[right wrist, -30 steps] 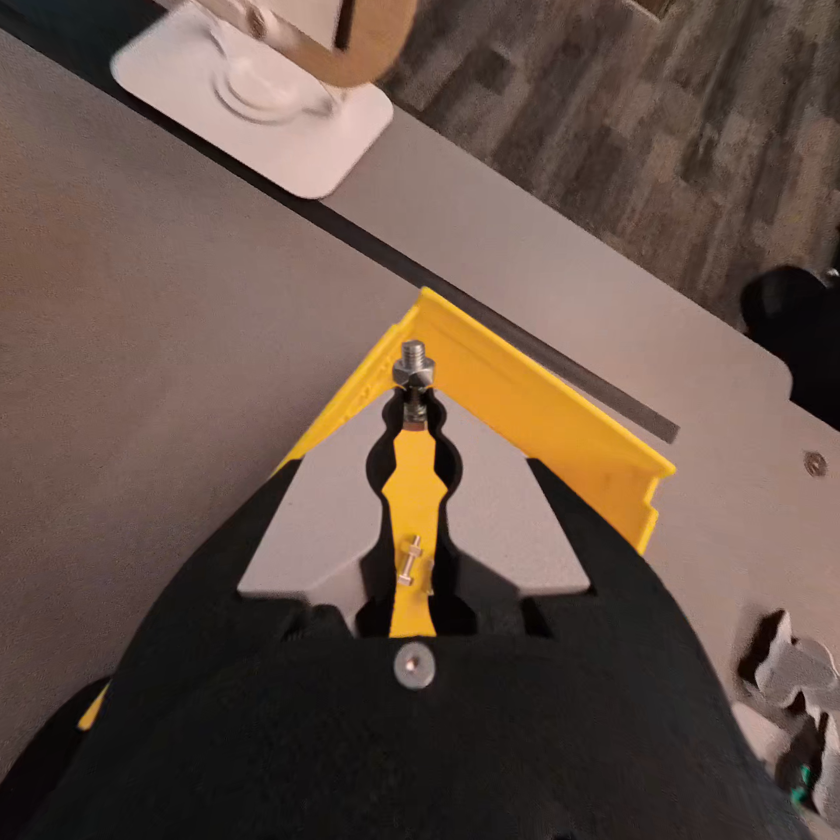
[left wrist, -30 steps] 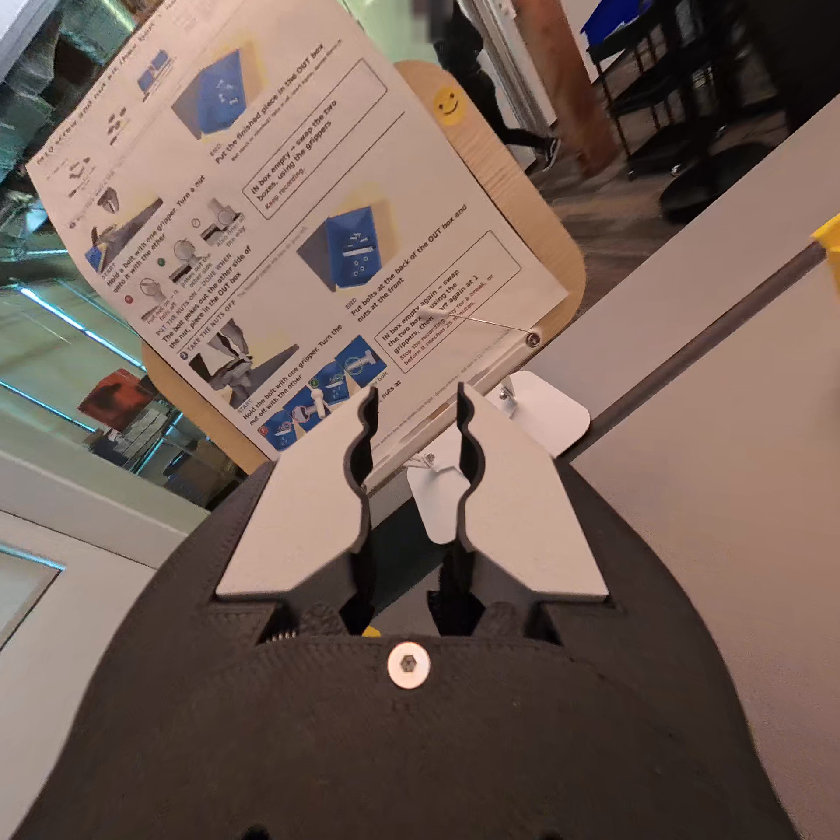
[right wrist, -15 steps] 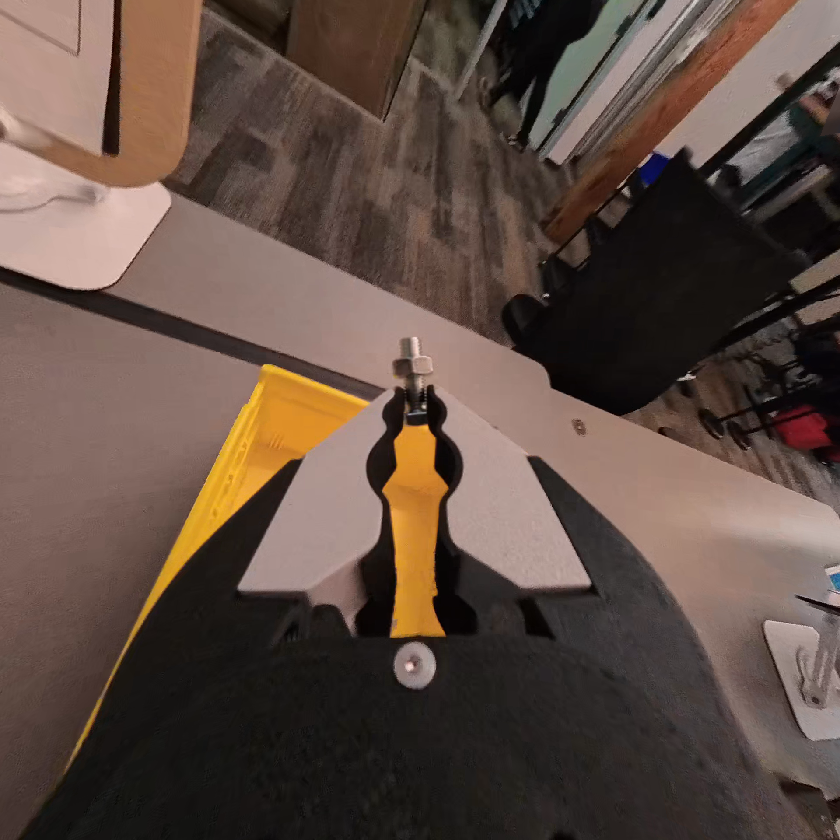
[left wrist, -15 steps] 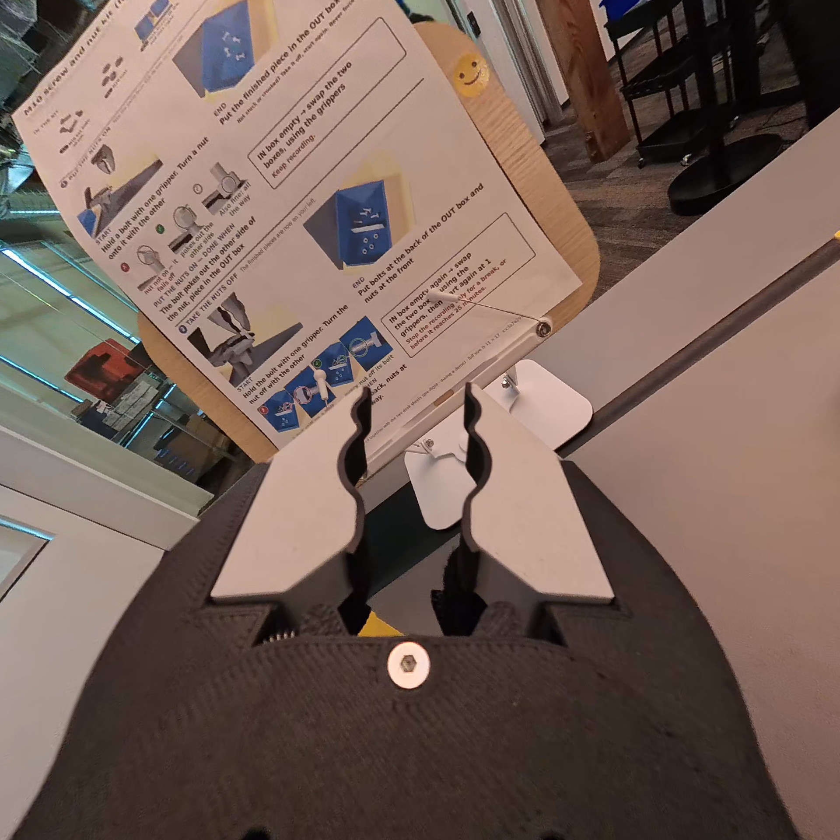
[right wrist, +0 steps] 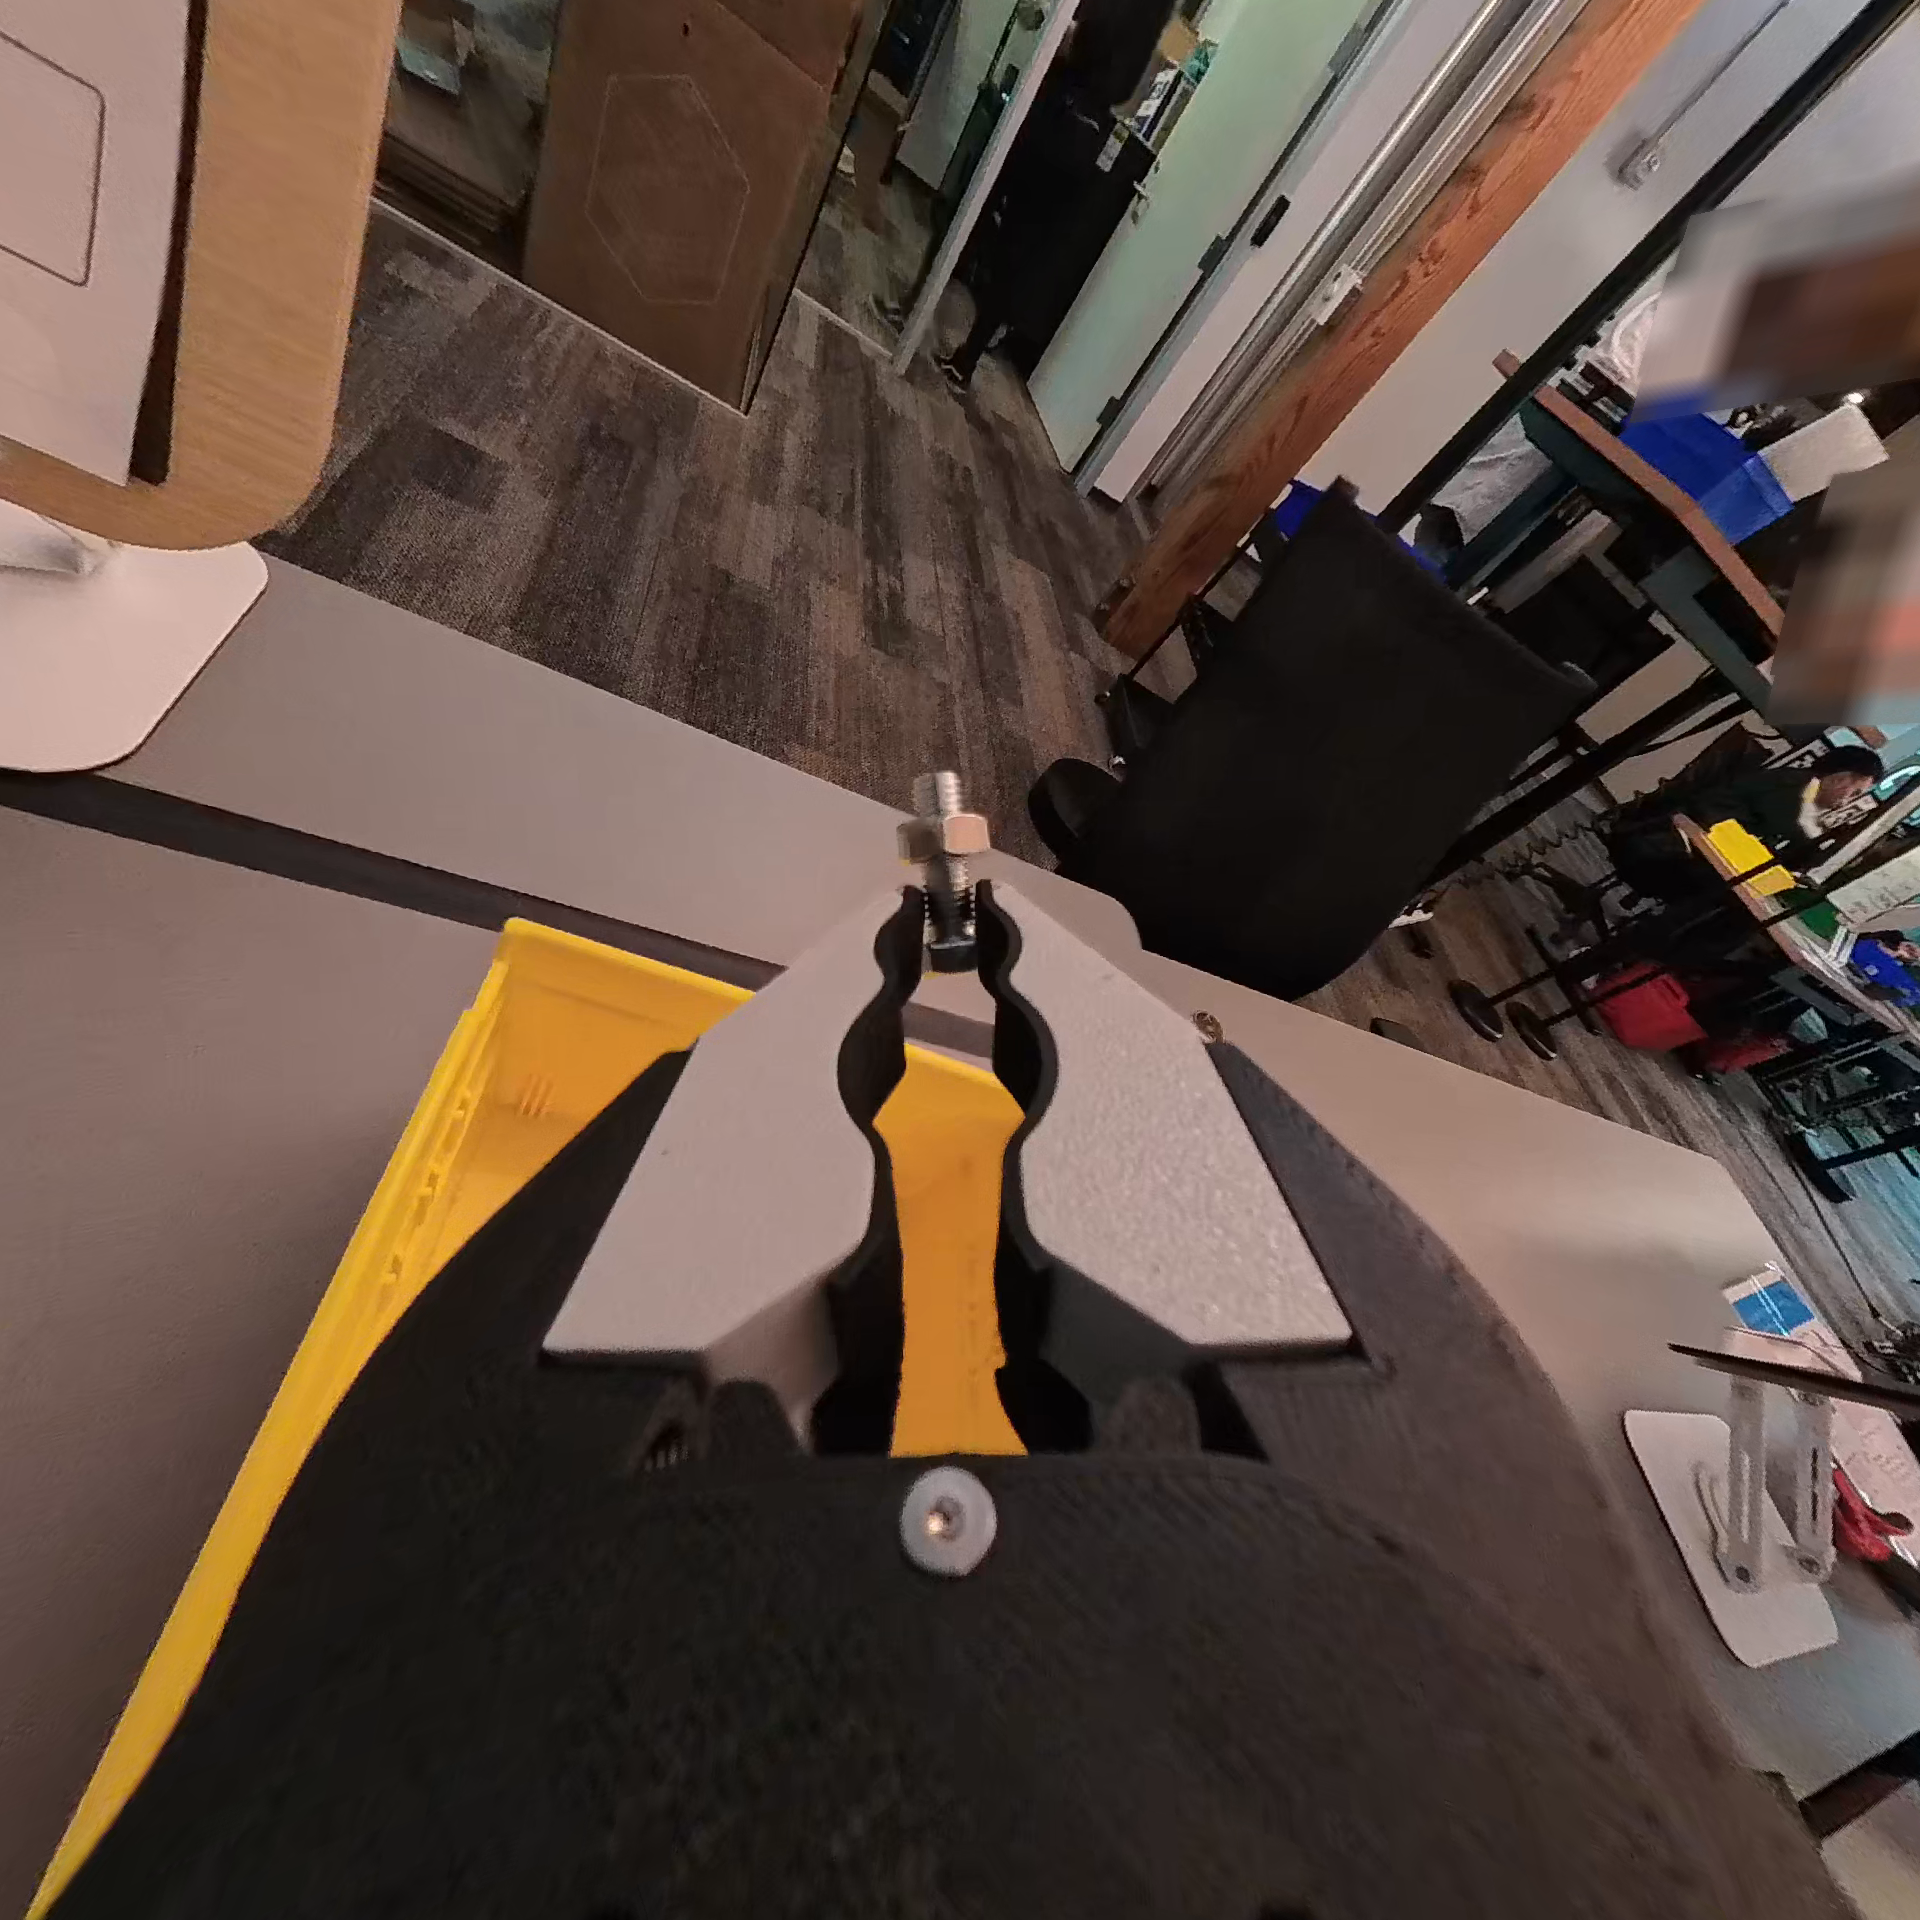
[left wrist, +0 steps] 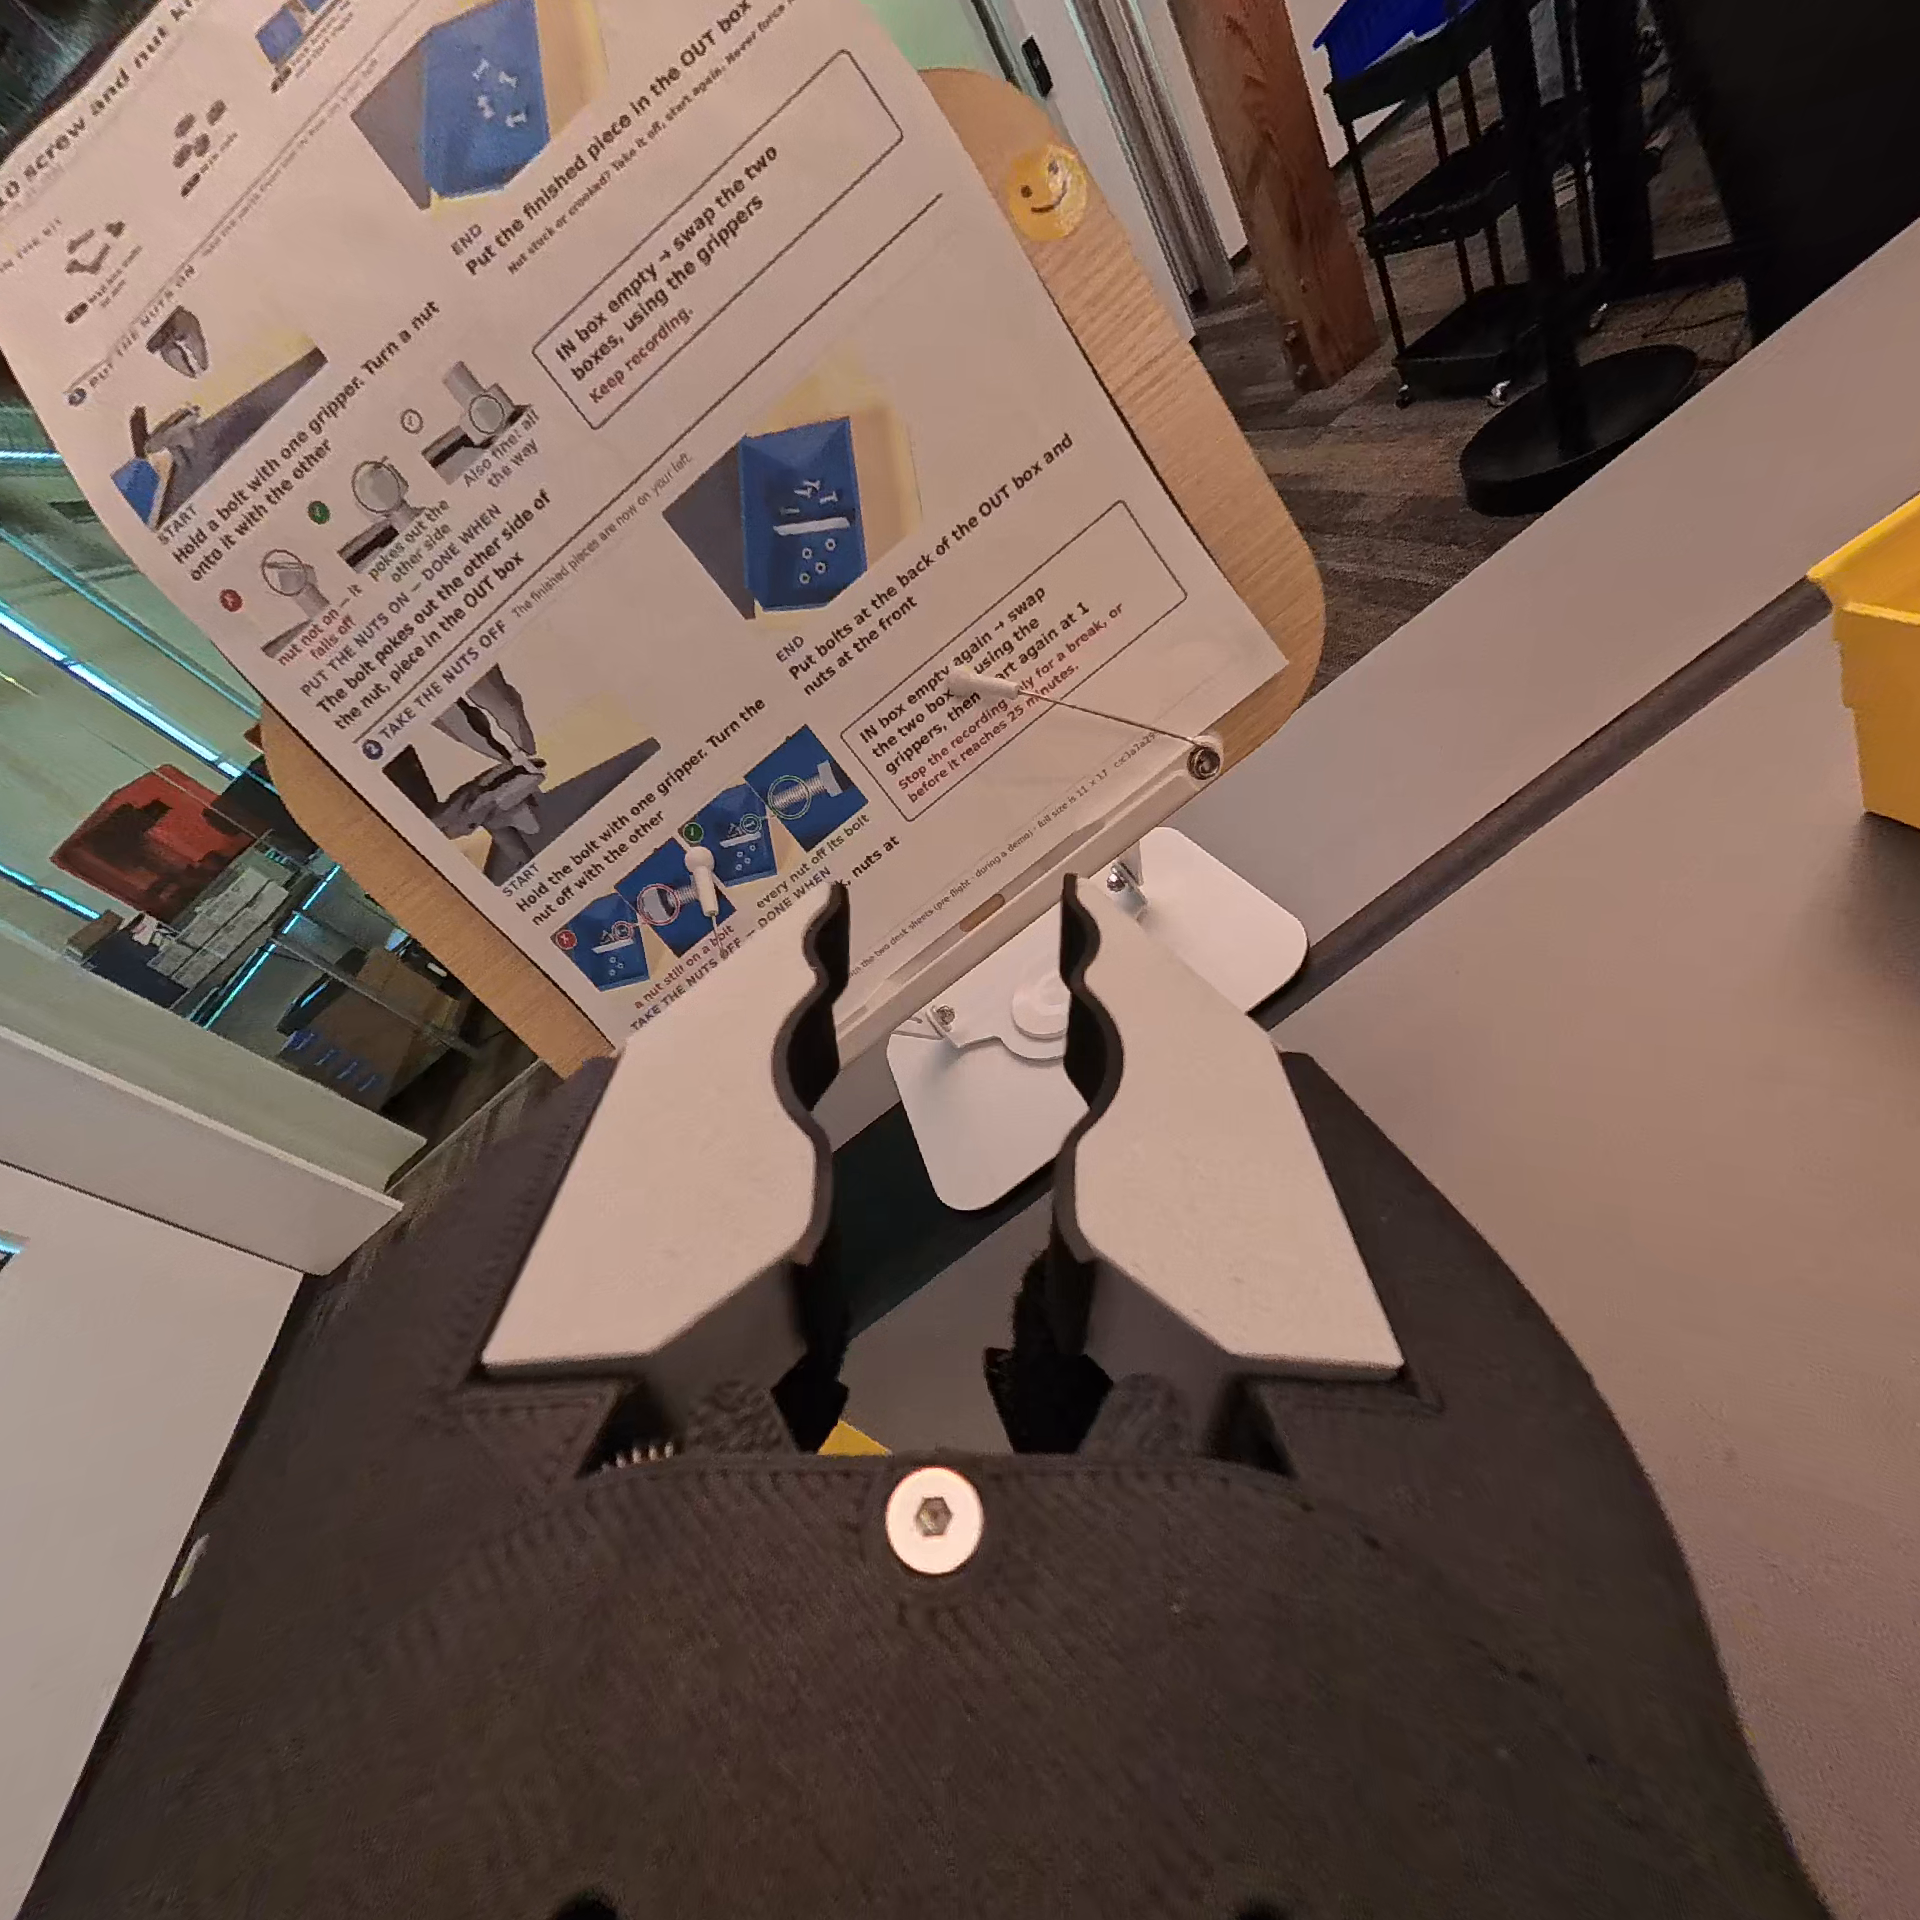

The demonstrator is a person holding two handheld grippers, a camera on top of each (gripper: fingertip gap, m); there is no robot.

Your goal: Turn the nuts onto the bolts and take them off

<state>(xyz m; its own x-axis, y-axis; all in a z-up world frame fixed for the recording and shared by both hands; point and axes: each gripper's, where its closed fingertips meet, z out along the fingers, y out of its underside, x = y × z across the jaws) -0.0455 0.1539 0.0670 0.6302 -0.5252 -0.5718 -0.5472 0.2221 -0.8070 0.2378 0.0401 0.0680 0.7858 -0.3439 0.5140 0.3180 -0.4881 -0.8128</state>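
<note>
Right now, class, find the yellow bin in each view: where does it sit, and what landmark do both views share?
Left wrist view: yellow bin at the right edge, on the grey table.
Right wrist view: lower left, under the right tool, which holds a bolt.
Shared landmark: the white stand base.

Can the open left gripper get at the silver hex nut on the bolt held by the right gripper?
Probably yes: the hex nut sits exposed beyond the right gripper tips, and the left gripper is open and empty.
</note>
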